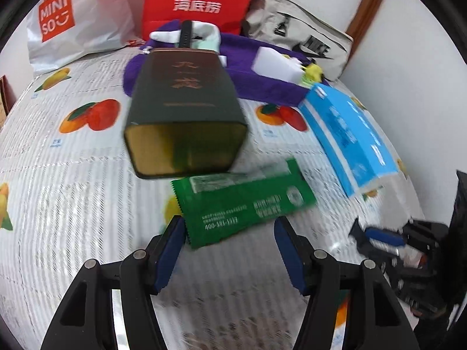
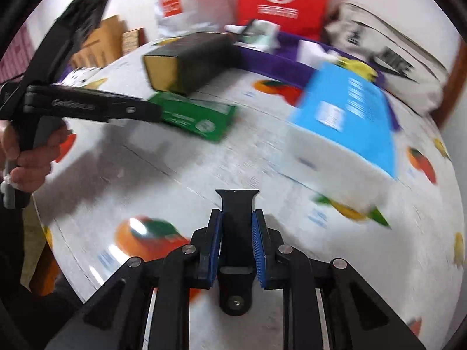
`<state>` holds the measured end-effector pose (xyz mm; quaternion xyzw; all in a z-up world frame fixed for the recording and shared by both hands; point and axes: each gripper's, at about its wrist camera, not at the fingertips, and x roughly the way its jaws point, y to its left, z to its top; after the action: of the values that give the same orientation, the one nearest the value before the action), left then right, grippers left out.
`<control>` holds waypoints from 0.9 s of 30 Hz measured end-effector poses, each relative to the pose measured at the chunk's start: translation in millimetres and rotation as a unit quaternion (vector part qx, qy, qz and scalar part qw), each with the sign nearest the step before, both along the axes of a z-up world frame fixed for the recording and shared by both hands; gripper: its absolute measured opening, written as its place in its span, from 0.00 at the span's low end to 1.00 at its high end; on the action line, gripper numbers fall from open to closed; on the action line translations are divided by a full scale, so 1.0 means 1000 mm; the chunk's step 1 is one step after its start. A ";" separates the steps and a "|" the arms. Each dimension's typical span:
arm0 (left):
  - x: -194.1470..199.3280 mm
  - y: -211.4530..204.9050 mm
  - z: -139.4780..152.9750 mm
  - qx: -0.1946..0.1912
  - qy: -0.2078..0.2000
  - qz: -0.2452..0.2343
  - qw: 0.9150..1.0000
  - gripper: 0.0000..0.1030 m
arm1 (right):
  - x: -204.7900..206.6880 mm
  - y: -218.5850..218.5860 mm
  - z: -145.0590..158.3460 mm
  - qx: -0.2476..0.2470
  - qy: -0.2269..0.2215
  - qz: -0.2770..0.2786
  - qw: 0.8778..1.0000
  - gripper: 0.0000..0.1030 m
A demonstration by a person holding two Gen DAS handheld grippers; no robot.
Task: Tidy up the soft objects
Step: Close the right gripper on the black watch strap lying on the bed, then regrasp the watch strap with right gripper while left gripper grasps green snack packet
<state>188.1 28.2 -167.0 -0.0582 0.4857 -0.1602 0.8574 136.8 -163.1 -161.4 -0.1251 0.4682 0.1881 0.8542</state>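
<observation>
My left gripper (image 1: 230,233) is open, its jaws on either side of the near end of a flat green packet (image 1: 245,204) on the table. In the right wrist view the left gripper (image 2: 151,113) touches that green packet (image 2: 198,113). My right gripper (image 2: 237,227) is shut on a black watch strap (image 2: 238,218), held above the table. A blue tissue pack (image 2: 347,113) lies ahead of it to the right; it also shows in the left wrist view (image 1: 347,137). A purple cloth (image 1: 262,78) with a white sponge (image 1: 277,65) lies at the back.
A dark tin box (image 1: 184,110) lies on its side, open end toward me, just behind the green packet. A red bag (image 1: 198,0), a white Miniso bag (image 1: 73,20) and a grey Nike bag (image 1: 303,38) stand against the wall. The fruit-print tablecloth (image 1: 73,189) covers the table.
</observation>
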 end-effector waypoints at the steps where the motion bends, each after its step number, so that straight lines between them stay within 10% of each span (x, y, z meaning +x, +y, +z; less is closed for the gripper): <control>1: -0.003 -0.004 0.000 -0.008 0.002 -0.009 1.000 0.58 | -0.001 -0.006 0.000 0.001 0.000 -0.007 1.000 0.20; 15: -0.013 -0.023 0.007 0.003 -0.012 -0.029 1.000 0.60 | -0.010 -0.040 -0.002 0.015 -0.022 -0.029 0.999 0.23; 20: 0.003 -0.043 -0.003 0.106 -0.053 -0.041 0.992 0.60 | -0.012 -0.047 -0.003 0.022 -0.021 -0.035 0.999 0.48; 27: 0.013 -0.066 -0.009 0.115 -0.065 -0.082 0.988 0.60 | -0.014 -0.044 -0.007 0.020 -0.048 -0.034 0.998 0.44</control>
<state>200.7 -38.1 -176.1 0.0908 0.4473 -0.1764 0.8721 123.2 -207.4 -168.6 -0.1008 0.4263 0.1621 0.8842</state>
